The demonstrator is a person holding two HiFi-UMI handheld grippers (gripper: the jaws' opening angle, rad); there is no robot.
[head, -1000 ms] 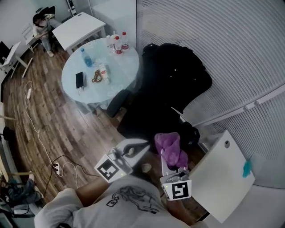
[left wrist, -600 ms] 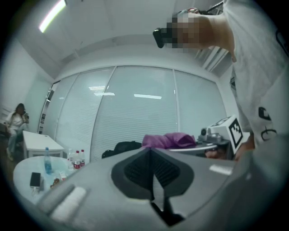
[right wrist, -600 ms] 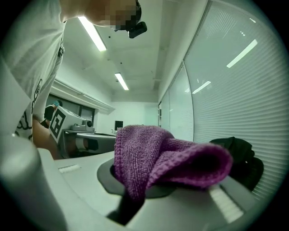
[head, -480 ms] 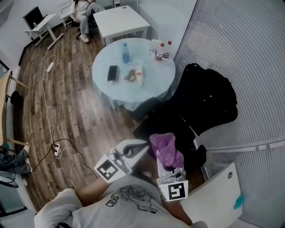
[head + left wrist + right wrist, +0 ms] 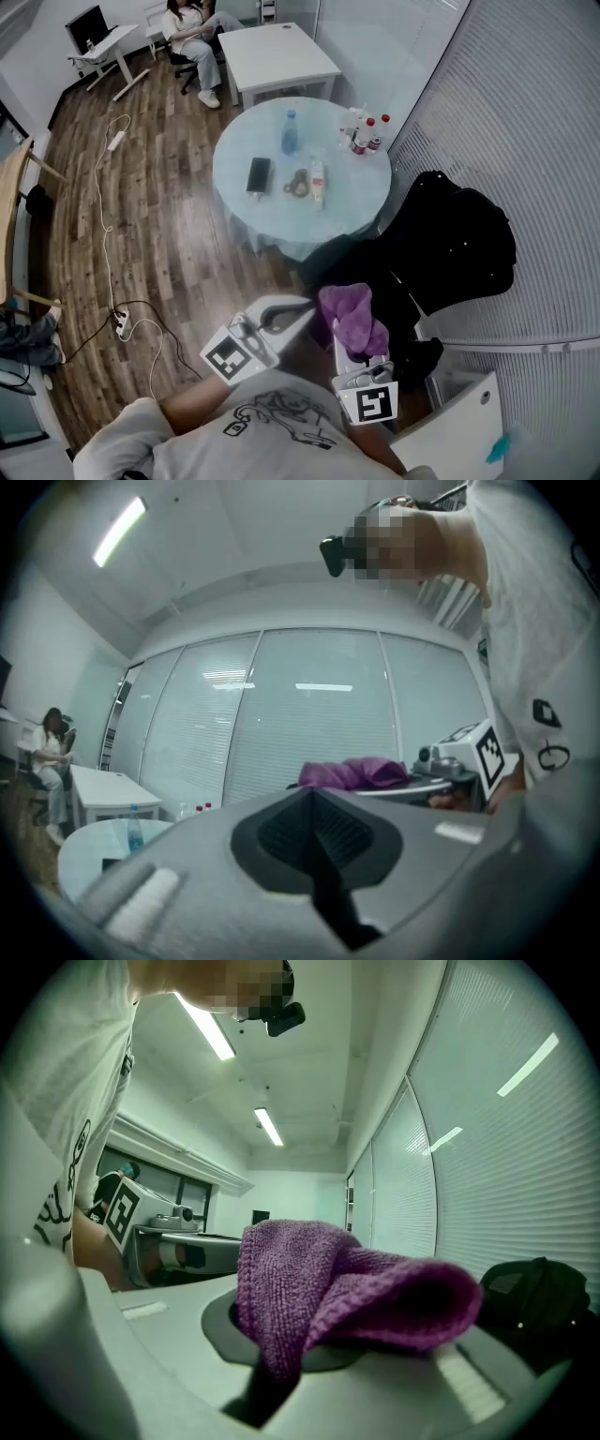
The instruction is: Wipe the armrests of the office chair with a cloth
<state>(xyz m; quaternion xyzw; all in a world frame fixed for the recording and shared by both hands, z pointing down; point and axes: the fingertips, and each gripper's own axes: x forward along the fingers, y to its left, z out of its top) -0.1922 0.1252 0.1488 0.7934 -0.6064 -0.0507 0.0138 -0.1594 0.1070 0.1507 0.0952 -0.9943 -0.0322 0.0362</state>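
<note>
Currently no wiping contact is visible. The left gripper [image 5: 317, 829] has its jaws pressed together with nothing between them; it is held close to the body and does no work. The right gripper [image 5: 274, 1372] is clamped on a purple cloth [image 5: 323, 1288], which is bunched and flops over the jaw tips. In the head view the cloth hangs above the near edge of the black office chair [image 5: 450, 248], just short of it, and I see no touch. The chair is one dark mass, with what may be dark clothing draped over the back. I cannot pick out either armrest with confidence, nor tell whether either has been wiped. Judgement: the cloth is in hand and carried to the chair, but both armrests remain to be done. Beyond the chair, against it, stands a round table [image 5: 234, 187]. Containers on it are one clear bottle [image 5: 290, 131] with a blue cap and a cluster of small red-capped bottles [image 5: 364, 132]; fill levels are too small to read. No bucket or spray is seen. Farthest off, a seated person [image 5: 195, 28].
</note>
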